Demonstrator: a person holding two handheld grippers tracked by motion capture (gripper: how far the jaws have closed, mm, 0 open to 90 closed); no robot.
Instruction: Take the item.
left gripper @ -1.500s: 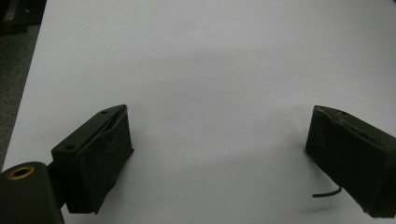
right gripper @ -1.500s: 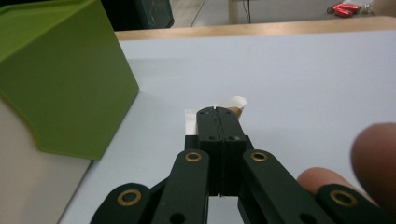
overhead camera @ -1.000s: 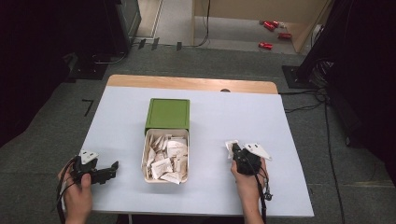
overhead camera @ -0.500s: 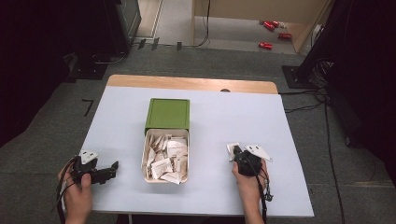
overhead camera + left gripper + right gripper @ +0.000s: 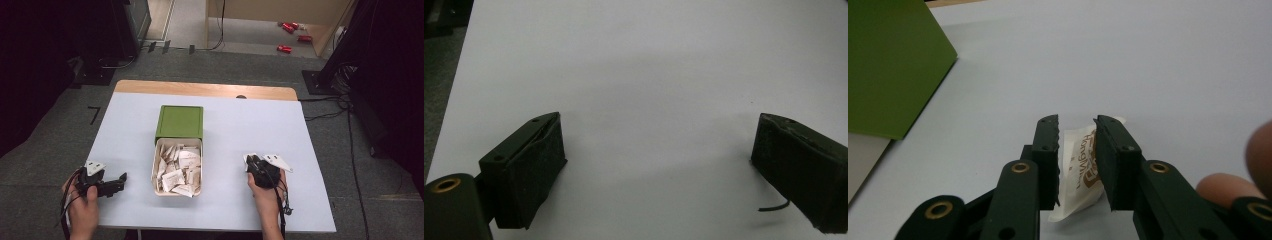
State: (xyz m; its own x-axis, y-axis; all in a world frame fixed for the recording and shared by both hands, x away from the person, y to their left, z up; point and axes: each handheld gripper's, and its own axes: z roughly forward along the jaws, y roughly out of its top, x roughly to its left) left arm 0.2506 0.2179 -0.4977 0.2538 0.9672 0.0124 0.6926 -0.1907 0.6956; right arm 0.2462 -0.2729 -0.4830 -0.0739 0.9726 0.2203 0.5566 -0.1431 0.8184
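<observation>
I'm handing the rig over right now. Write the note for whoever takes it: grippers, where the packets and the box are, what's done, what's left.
Left gripper: open, holds nothing, resting on the table left of the tray.
Right gripper: jaws have just been opening, one white packet between them, low over the table right of the tray; whether the pads press on it I cannot tell.
White tray: mid-table, full of packets; green lid lies just behind it.
Done: one packet taken out to the right.
Left: probably let go of it and fetch the next one.

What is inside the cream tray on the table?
The cream tray holds a loose heap of white sachets with brown print, piled over each other. Its floor and anything beneath the heap are covered. The green lid lies just behind it.
</observation>
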